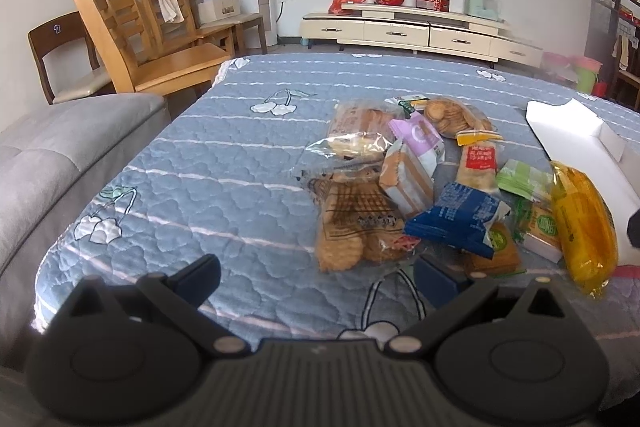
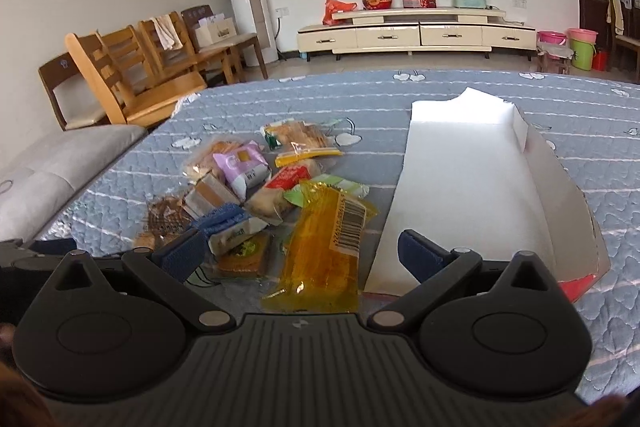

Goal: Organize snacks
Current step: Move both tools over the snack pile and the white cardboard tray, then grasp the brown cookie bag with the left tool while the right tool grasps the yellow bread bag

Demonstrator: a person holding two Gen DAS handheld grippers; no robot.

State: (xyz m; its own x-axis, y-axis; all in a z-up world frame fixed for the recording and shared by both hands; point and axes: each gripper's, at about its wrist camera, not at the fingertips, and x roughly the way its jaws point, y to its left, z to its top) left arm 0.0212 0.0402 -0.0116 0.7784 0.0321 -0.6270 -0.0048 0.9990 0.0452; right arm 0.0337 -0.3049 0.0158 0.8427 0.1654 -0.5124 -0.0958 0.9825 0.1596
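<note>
Here, left gripper (image 1: 316, 281) low over the near edge of the quilted blue tabletop (image 1: 224, 163), level, pointing far across it; fingers (image 1: 198, 277) spread wide apart, nothing between them, right fingertip just beside the near end of the snack pile (image 1: 432, 183). Right gripper (image 2: 298, 257) likewise low and level, fingers (image 2: 420, 259) wide apart and empty; left fingertip over the near snacks, right fingertip over the near rim of the white box (image 2: 472, 187). Between its fingertips, farther out, yellow packet (image 2: 324, 247), barcode up, lying flat at the pile's right edge, just beside the box. Pile at mid-tabletop, left of the box: clear bag of brown biscuits (image 1: 352, 231) nearest left, blue packet (image 1: 456, 219) in the middle, purple packet (image 1: 420, 137) and round crackers (image 1: 448, 115) farther. Box open, interior bare white.
</note>
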